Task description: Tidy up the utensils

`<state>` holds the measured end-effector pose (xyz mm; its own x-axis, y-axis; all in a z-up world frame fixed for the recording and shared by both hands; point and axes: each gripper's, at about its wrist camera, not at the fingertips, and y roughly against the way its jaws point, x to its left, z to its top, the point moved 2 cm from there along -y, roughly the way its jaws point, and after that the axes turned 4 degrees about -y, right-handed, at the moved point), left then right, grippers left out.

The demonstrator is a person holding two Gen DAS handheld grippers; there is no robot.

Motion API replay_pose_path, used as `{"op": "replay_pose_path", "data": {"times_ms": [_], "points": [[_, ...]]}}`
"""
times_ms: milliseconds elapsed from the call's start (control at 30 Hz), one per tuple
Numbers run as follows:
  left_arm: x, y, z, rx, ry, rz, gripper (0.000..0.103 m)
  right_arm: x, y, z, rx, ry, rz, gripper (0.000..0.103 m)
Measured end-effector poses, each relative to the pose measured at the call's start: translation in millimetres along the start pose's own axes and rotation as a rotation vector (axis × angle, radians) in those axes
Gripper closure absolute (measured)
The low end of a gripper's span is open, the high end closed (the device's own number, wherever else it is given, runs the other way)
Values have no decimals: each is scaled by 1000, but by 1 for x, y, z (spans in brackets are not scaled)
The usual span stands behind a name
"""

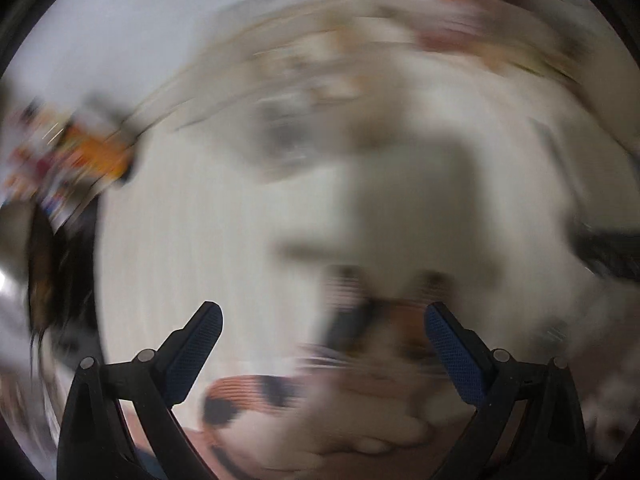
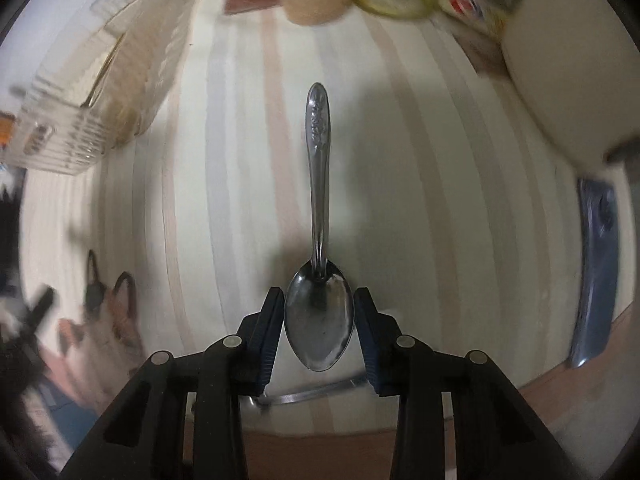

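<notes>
Between the 2 fingers of the right gripper [image 2: 319, 312] lies a metal spoon [image 2: 319, 248], flat on the pale striped table [image 2: 224, 184], bowl nearest the camera and handle pointing away. The pads sit right at the bowl's edges; whether they press on it cannot be told. A second piece of cutlery [image 2: 316, 390] lies crosswise just behind the bowl. At the upper left stands a clear plastic organizer [image 2: 100, 92]. A blue object [image 2: 596, 272] lies at the table's right edge. The left gripper [image 1: 323, 320] is spread wide with nothing between its fingers; its view is heavily blurred.
</notes>
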<state>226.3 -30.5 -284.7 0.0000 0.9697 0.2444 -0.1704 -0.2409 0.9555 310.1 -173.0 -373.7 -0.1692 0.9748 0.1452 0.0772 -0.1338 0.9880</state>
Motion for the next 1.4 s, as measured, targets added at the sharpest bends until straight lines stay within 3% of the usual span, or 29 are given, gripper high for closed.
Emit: {"op": "replay_pose_path", "data": {"times_ms": [67, 167, 367, 433, 500, 533, 600, 667, 733, 800, 1033, 1200, 1333, 1367, 1400], "points": [[-40, 7, 3, 2, -138, -82, 0, -22, 5, -3, 16, -49, 51, 35], [-88, 12, 0, 11, -313, -150, 0, -63, 20, -13, -33, -129, 40, 35], [-150, 6, -11, 45, -548, -192, 6, -131, 47, -45, -114, -287, 25, 34], [-163, 0, -14, 68, -588, -196, 17, -145, 50, -54, -122, -321, 26, 34], [-174, -9, -15, 95, -615, -198, 46, -154, 55, -66, -124, -357, 34, 34], [-179, -13, -15, 111, -620, -198, 55, -160, 53, -71, -124, -372, 39, 34], [-181, -10, -12, 110, -593, -234, 72, -168, 52, -74, -121, -394, 45, 34], [-181, -10, -10, 123, -569, -246, 75, -175, 51, -82, -116, -404, 53, 34], [-176, -10, -8, 114, -544, -232, 93, -177, 50, -84, -113, -408, 57, 34], [-168, -7, -9, 120, -497, -240, 98, -177, 50, -85, -113, -407, 67, 34], [-110, -13, -41, 166, -311, -211, 99, -152, 51, -63, -108, -329, 97, 34], [-51, -21, -55, 196, -64, -185, 98, -105, 43, -31, -80, -235, 161, 35], [-7, -25, -57, 193, 132, -107, 90, -64, 30, -15, -35, -196, 213, 34], [2, -30, -57, 202, 168, -84, 82, -55, 28, -12, -27, -190, 231, 34], [8, -35, -58, 214, 193, -69, 66, -46, 25, -10, -25, -183, 236, 34]]}}
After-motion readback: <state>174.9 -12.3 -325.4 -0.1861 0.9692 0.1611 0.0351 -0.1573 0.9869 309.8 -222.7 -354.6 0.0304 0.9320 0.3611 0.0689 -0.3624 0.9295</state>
